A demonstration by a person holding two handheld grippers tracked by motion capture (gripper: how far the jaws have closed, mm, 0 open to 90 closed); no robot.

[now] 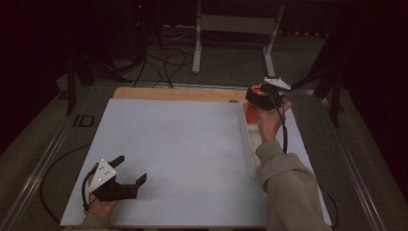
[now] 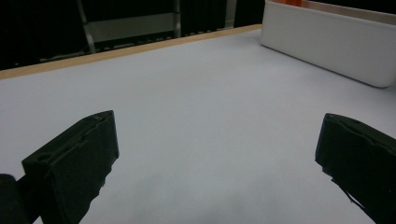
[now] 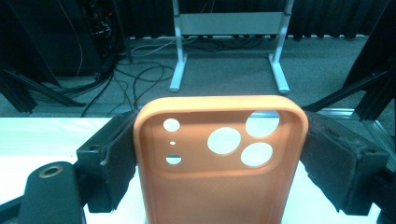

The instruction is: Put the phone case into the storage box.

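High view. Left gripper (image 1: pixel 131 169) low at the near left of the white table (image 1: pixel 183 144), held in a hand (image 1: pixel 98 204) that enters from the bottom edge; black jaws spread wide, pointing forward and to the right, nothing between them. Grey three-cornered plate on top faces up. Right forearm in a pale olive sleeve (image 1: pixel 288 187) reaches well forward along the right side of the table. Right gripper (image 1: pixel 255 98) raised at the far right corner, above the far end of a long white plastic tray (image 1: pixel 248 149). Orange shows at its jaws, just over the tray's far end.

Left gripper view. Two black jaws stand far apart over bare white table surface. The white tray's wall (image 2: pixel 327 44) sits at upper right, well apart from the jaws. A wooden table edge (image 2: pixel 116 52) runs across the far side.

Right gripper view. Jaws clamped on the two long sides of an orange silicone phone case (image 3: pixel 219 172), held upright, camera cut-outs at the top. Three large round holes and smaller ones visible. No brand, label or writing readable on the case. A white metal stand (image 3: pixel 229 28) on grey floor behind.
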